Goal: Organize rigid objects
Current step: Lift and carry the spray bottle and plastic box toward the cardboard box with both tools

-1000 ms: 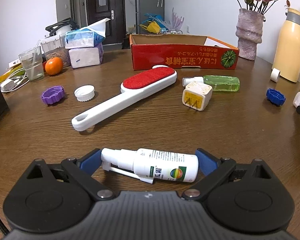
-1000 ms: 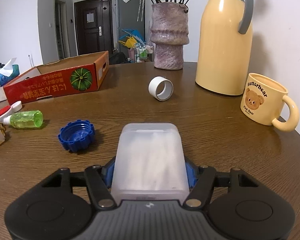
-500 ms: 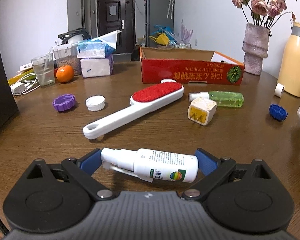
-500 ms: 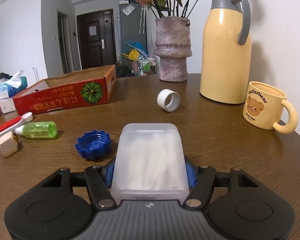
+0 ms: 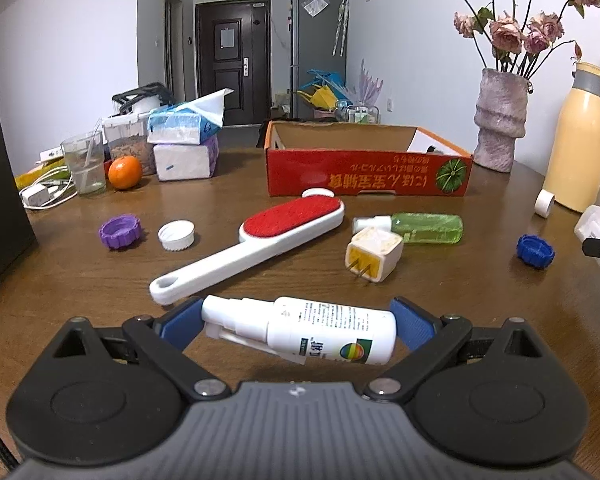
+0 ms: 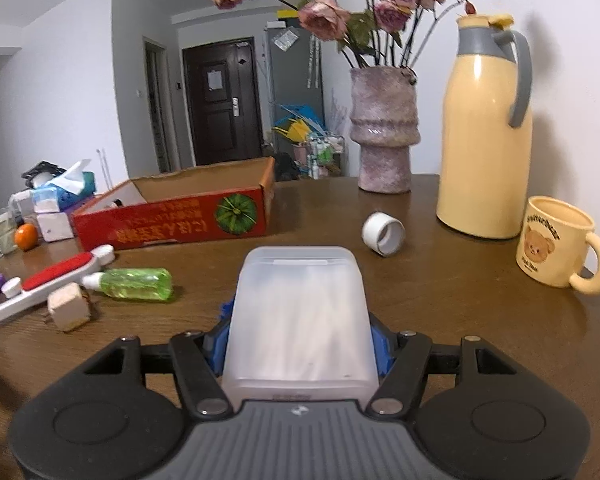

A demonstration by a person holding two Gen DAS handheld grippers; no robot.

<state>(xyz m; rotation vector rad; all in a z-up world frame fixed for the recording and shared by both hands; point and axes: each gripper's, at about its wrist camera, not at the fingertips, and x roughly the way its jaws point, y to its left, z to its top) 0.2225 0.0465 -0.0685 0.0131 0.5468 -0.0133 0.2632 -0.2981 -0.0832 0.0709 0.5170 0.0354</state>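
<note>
Left wrist view: left gripper [image 5: 298,322] clamps one white plastic spray bottle [image 5: 312,330] above the brown wooden table [image 5: 440,292], three loose ridged caps beyond, while right gripper [image 6: 298,344] squeezes one frosted translucent plastic box [image 6: 298,316].

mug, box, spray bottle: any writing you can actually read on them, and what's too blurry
"Butterbear": arched over the bear on the yellow mug; two smaller words under the bear are too small to read.
Red cardboard box: a line of yellow East Asian characters, seen upside down, beside a pumpkin picture; not legible to me.
White spray bottle held by the left gripper: fine print and a label fragment, too small to read.
Translucent box in the right gripper: no text visible.
</note>
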